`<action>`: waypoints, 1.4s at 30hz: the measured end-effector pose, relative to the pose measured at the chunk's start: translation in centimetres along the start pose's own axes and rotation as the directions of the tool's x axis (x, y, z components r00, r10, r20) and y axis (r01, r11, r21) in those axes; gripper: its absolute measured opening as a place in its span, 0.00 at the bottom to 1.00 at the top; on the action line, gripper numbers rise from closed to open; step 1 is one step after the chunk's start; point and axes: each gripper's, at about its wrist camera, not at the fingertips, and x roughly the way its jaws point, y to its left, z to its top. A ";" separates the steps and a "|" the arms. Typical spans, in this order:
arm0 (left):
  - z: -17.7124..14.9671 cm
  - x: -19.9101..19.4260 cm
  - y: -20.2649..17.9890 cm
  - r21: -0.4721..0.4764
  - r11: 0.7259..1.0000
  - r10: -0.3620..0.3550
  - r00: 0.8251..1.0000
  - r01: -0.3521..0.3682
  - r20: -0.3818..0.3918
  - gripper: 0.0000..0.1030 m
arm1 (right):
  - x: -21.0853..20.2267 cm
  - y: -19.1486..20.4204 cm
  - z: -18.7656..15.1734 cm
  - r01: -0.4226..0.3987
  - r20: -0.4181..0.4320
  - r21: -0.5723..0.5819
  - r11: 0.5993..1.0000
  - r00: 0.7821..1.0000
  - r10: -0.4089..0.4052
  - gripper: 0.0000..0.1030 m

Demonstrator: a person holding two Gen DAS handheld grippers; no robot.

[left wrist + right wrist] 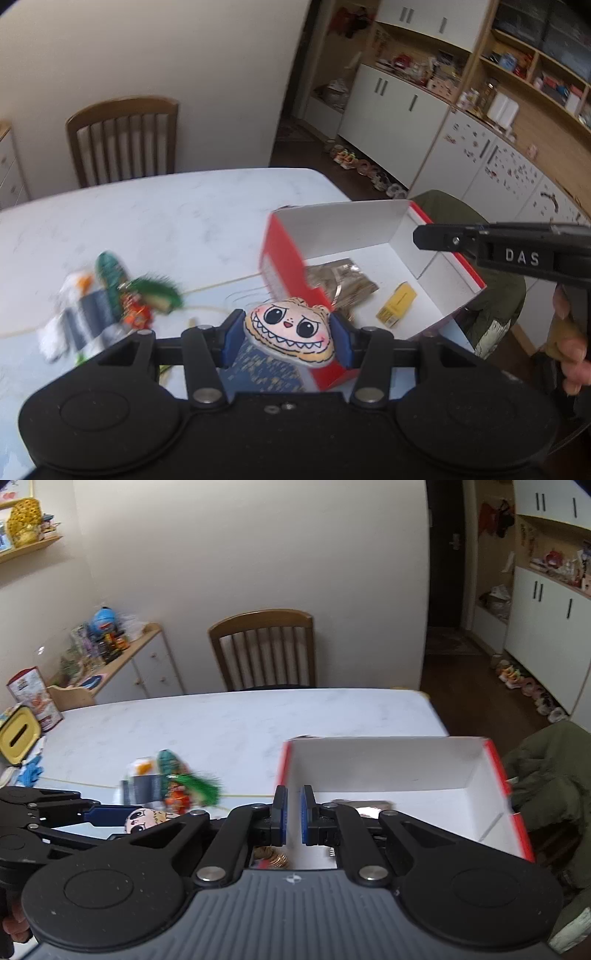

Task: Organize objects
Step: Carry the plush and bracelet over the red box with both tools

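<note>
While the white table (155, 221) shows plainly, the heap of things (110, 306) lying on its left part is smeared by blur, so only green, orange, white and grey patches can be made out. Right of the heap sits the red box (284, 266) with white inside walls; its near corner is hidden behind the left gripper (288, 334). Within it lie a crinkled brown packet (343, 282) and, to the packet's right, a small yellow box (397, 304). In the right wrist view the box floor is mostly covered by the right gripper (292, 814), whose blue pads stand close together with a narrow gap and nothing between them. The left gripper's pads press both sides of a cartoon face toy (290, 332), held up just near the box's near-left corner.
</note>
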 end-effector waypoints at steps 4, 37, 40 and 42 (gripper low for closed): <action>0.4 1.4 -1.3 -0.011 1.000 0.002 1.000 -0.003 -0.015 0.47 | -0.3 -2.1 -0.5 -0.053 -0.030 0.004 0.999 0.998 0.053 0.07; 1.8 19.7 -11.5 0.091 0.996 0.035 0.940 -0.004 -0.339 0.47 | 1.3 -14.2 -4.3 -0.016 -0.119 0.058 0.998 0.993 0.023 0.07; 1.7 21.0 -11.2 0.067 0.997 0.048 0.917 -0.023 -0.397 0.47 | 1.5 -14.7 -4.3 -0.030 -0.121 0.059 0.998 0.992 0.037 0.07; 1.6 21.8 -11.0 0.050 0.998 0.047 0.901 -0.029 -0.431 0.47 | 1.6 -15.0 -4.4 -0.038 -0.123 0.058 0.998 0.991 0.045 0.07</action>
